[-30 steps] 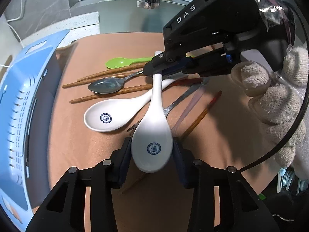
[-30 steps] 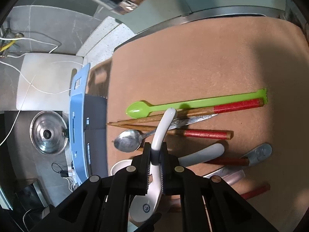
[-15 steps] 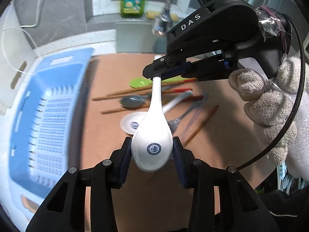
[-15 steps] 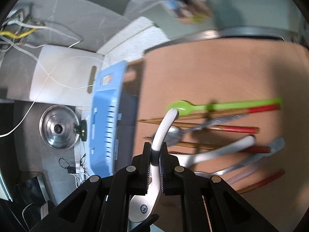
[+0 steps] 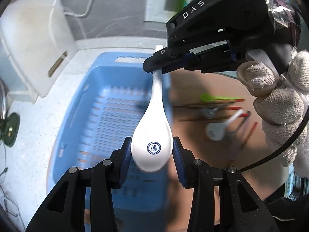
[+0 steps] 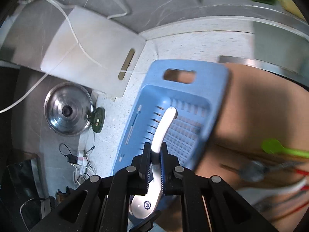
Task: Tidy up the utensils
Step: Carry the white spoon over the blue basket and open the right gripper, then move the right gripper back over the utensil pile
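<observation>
Blue basket point(image 5: 92, 104) lies open below; cutting board point(image 5: 29, 44) stands just beyond.

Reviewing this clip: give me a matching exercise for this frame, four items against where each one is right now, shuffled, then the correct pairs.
Items:
1. white ceramic spoon
2. blue basket
3. green spoon
4. steel pot lid

Places:
A. lying on the brown mat among chopsticks
B. on the counter, left of the basket in the right wrist view
C. held in the air by both tongs, the left tongs at the bowl, the right tongs on the handle
D. on the speckled counter at the mat's edge

Pairs: 1-C, 2-D, 3-A, 4-B
</observation>
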Action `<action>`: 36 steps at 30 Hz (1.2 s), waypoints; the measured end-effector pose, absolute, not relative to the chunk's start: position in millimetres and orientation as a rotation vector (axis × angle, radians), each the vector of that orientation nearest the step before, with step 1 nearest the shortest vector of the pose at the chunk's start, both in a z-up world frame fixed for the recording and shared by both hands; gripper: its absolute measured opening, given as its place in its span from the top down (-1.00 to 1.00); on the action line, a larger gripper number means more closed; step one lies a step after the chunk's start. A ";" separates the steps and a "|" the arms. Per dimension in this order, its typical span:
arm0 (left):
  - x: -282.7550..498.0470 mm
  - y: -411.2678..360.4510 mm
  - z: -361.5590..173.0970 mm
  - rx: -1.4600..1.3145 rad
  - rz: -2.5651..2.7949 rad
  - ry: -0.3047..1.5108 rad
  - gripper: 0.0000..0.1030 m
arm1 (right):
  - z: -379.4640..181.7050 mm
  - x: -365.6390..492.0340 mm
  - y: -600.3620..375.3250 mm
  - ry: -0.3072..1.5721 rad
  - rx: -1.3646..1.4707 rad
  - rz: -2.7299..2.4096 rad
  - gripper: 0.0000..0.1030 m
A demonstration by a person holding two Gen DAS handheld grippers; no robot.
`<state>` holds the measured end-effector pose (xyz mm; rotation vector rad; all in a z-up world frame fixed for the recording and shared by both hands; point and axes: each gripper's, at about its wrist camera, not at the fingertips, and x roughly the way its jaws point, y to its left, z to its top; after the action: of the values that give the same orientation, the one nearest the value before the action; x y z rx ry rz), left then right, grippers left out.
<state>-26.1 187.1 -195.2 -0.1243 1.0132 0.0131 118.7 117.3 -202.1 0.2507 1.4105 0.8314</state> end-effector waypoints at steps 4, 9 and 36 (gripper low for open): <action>-21.7 212.0 -210.5 -0.137 0.044 1.045 0.23 | -225.3 124.0 156.9 1.453 0.226 0.838 0.84; -16.3 231.2 -228.7 -0.143 0.062 1.097 0.23 | -256.3 129.9 184.3 1.511 0.215 0.828 0.84; 0.5 245.0 -264.7 -0.105 0.115 1.231 0.39 | -326.8 134.3 239.7 1.623 0.053 0.771 0.81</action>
<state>0.5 245.0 -264.7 -0.1053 1.2311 0.1153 134.3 239.7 -326.8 0.0530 1.6231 0.7710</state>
